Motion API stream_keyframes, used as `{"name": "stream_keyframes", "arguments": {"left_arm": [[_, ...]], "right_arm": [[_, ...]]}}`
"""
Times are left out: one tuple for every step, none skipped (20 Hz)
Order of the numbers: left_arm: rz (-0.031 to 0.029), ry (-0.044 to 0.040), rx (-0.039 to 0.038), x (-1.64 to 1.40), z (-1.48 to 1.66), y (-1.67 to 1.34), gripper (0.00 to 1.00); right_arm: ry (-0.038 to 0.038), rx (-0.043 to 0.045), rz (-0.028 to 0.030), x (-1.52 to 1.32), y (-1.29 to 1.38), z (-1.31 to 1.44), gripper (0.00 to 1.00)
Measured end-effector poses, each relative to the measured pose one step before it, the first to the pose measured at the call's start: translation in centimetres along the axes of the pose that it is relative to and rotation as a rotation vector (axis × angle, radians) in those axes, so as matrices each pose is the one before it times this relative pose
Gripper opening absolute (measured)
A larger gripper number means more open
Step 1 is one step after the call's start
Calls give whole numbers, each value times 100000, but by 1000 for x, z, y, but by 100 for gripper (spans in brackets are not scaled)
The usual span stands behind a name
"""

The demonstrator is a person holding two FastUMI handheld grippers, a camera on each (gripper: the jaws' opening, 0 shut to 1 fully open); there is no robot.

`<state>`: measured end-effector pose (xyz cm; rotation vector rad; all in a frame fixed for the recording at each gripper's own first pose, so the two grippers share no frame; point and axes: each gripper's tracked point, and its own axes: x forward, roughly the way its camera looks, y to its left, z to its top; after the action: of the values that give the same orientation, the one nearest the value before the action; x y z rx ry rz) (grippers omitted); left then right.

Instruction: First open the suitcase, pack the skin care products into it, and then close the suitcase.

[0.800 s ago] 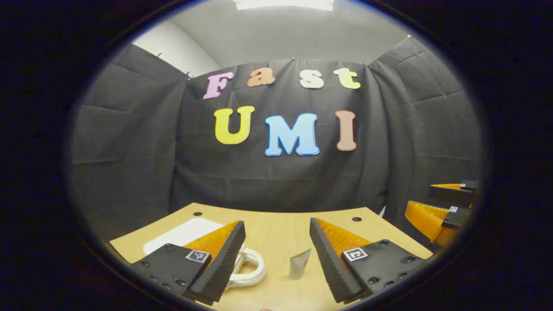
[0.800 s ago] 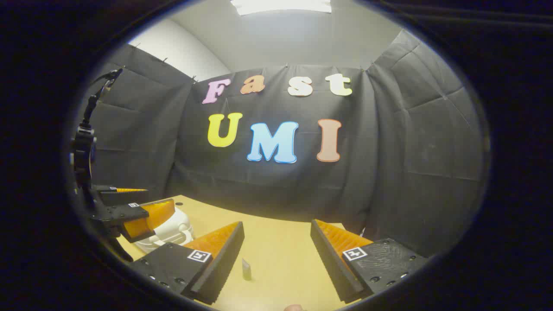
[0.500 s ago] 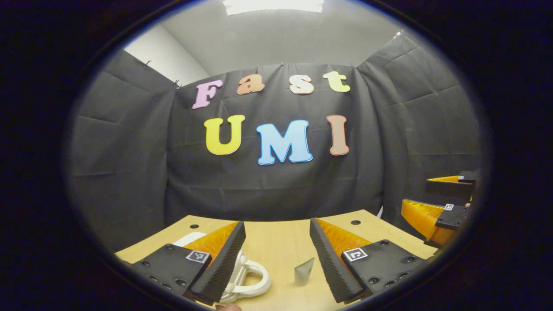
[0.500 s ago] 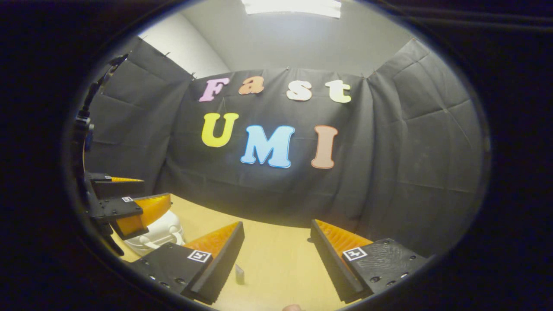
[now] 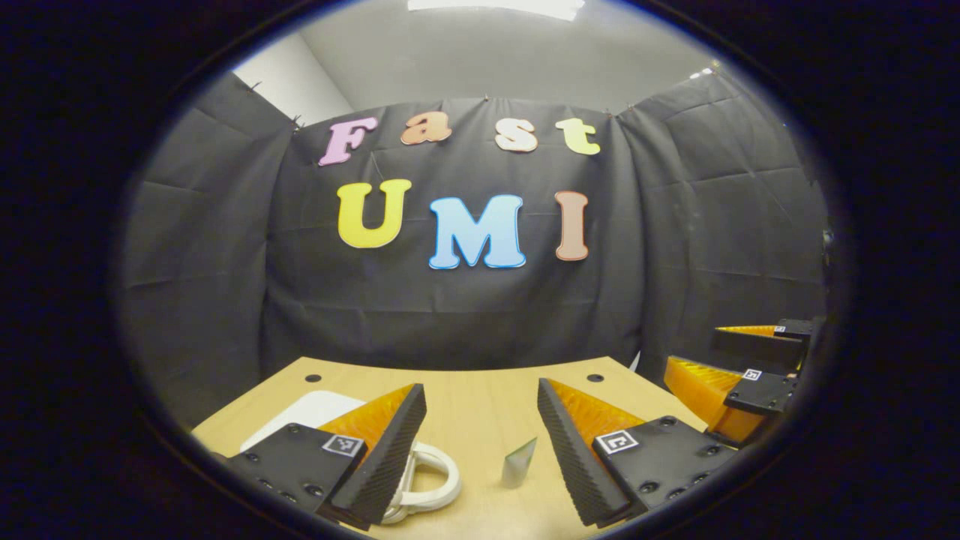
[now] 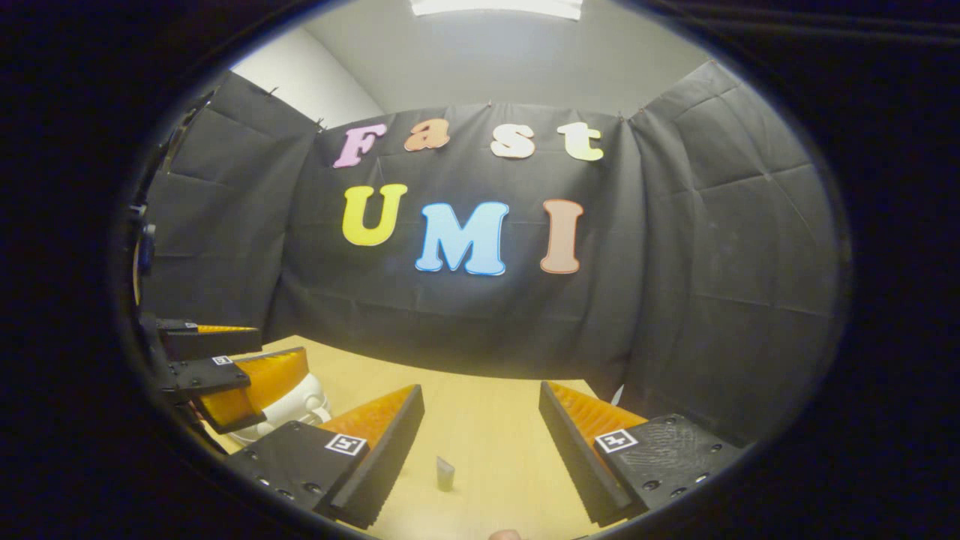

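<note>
left claw: the left gripper (image 5: 481, 442) has its fingers spread wide apart, nothing between them, hanging above the near part of the table (image 5: 480, 394), bottom middle of the left gripper view.

right claw: same deal, the right gripper (image 6: 481, 442) is spread apart and holding nothing. You can also spot it at the lower right edge of the left gripper view.

suitcase: white suitcase (image 5: 311, 411) lying flat and shut, lower left in the left gripper view, mostly tucked behind that claw's left finger. Its looped handle (image 5: 431, 484) pokes out toward the gap between the fingers. In the right gripper view it's way off at lower left, behind the left claw.

skin care: little pale green tube (image 5: 520, 463) standing upright with a slight lean, bottom middle, just inside the left claw's right finger. In the right gripper view it stands low between the fingers, nearer the left one.

what the next move hangs on: I'd say the lid comes first. The case sits down and left of the left claw, right under it basically, so that hand looks like the nearer one for opening. Can't make out any latch or zip from here.

tube: about equally handy for either claw.
</note>
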<state>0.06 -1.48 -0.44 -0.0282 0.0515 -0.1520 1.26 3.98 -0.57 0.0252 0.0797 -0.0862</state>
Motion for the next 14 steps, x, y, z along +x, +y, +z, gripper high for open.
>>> {"name": "stream_keyframes", "arguments": {"left_arm": [[90,-90,272,66,28,114,96],[-80,-119,567,10,0,77,96],[594,33,879,34,-81,195,96],[175,171,827,-81,-66,152,96],[-622,860,610,118,-100,-2,96],[-490,1185,615,-114,-183,40,96],[-358,1637,471,-11,-307,76,96],[-969,2369,-327,-185,-389,-122,96],[-629,2813,-1147,-120,-504,-65,96],[-557,3486,-978,-210,-611,-214,96],[-425,4250,-527,-218,-704,-79,96],[-217,4607,-268,-335,-866,43,96],[-879,4436,-335,-208,-794,6,96],[-679,4181,-841,-340,-672,-66,96]], "right_arm": [[451,1180,-840,-89,-38,-66,94],[107,1157,-325,-21,-48,88,94],[76,868,-534,-72,16,-34,94],[213,358,-921,26,-159,-28,94],[332,-315,-773,27,-114,-188,94],[401,-833,-1039,49,-175,-82,94],[572,-884,-906,106,-221,-184,94],[670,-699,-727,-6,-153,-140,94],[458,-227,-280,10,60,-136,94],[410,196,304,60,50,-68,94],[618,174,365,75,23,-225,94],[1014,-94,258,113,-28,-228,94],[996,-378,248,65,-106,-347,94],[647,-489,253,80,-95,-177,94]]}}
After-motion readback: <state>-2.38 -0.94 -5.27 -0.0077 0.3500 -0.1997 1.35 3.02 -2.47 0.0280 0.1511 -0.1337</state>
